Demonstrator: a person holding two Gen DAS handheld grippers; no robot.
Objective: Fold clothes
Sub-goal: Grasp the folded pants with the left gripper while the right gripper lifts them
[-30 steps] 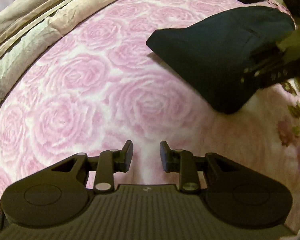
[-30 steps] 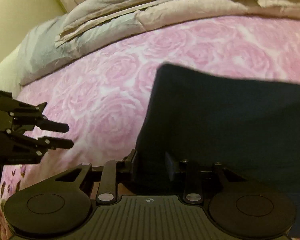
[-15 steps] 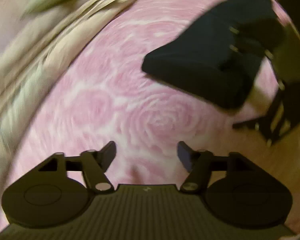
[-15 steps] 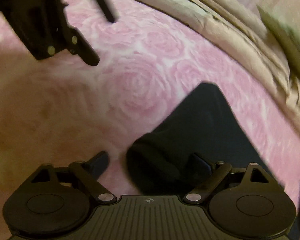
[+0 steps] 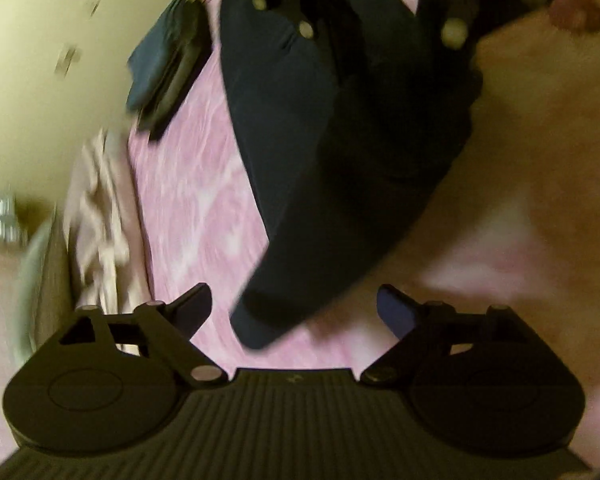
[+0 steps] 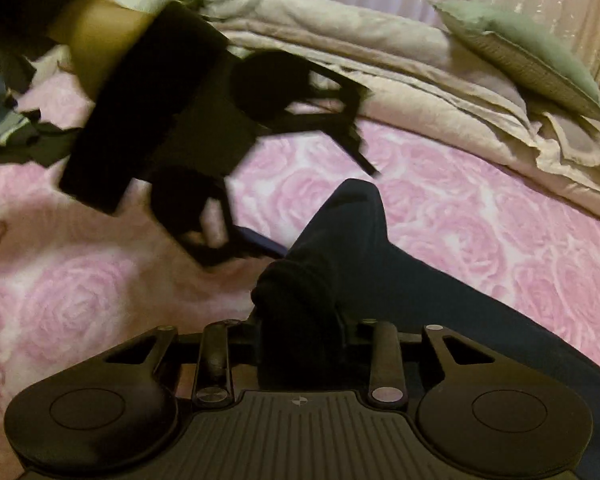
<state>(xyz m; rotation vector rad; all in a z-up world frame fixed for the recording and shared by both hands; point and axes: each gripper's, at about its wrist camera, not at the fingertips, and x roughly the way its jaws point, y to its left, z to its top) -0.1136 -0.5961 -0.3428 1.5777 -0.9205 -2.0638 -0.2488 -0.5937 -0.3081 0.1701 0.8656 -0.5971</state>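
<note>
A dark navy folded garment (image 5: 320, 160) lies on the pink rose bedspread (image 5: 188, 208). One of its corners points between the wide-apart fingers of my left gripper (image 5: 294, 306), whose jaws are opening and press on nothing. In the right wrist view the left gripper (image 6: 318, 208) hovers tilted at the garment's (image 6: 420, 280) far corner, with a person's forearm (image 6: 96, 36) behind it. My right gripper (image 6: 302, 326) is closing, and its fingers squeeze a bunched edge of the garment. In the blurred left wrist view the right gripper (image 5: 376, 72) sits on the garment's far end.
A stack of folded dark clothes (image 5: 168, 60) lies near the bed's edge by a yellow wall. A beige quilt (image 6: 380, 72) and a green pillow (image 6: 520, 48) line the back of the bed. Loose clothes (image 6: 4, 120) lie at the left.
My left gripper rolled, swung over to the garment's corner and spread its jaws wide. My right gripper opened, shifted along the garment and closed again on a bunched edge.
</note>
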